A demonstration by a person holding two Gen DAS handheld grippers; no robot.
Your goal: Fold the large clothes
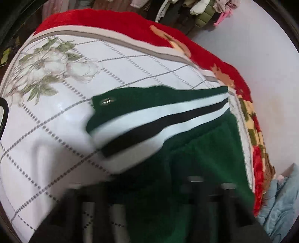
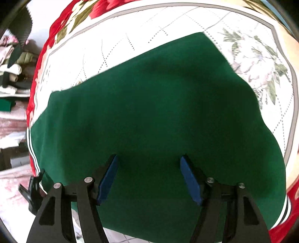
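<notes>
A dark green garment with a white and black striped band lies on a white quilted bedspread with a flower print. In the right wrist view my right gripper is open just above the green cloth, its blue pads wide apart and empty. The left gripper shows as a black shape at the garment's left striped edge. In the left wrist view its fingers are blurred and covered by green cloth at the bottom; I cannot tell how the jaws stand.
A red floral blanket runs under the bedspread along its edge. A pile of clothes hangs or lies beyond the bed. A light blue cloth lies at the right. Pink fabric and folded clothes lie left of the bed.
</notes>
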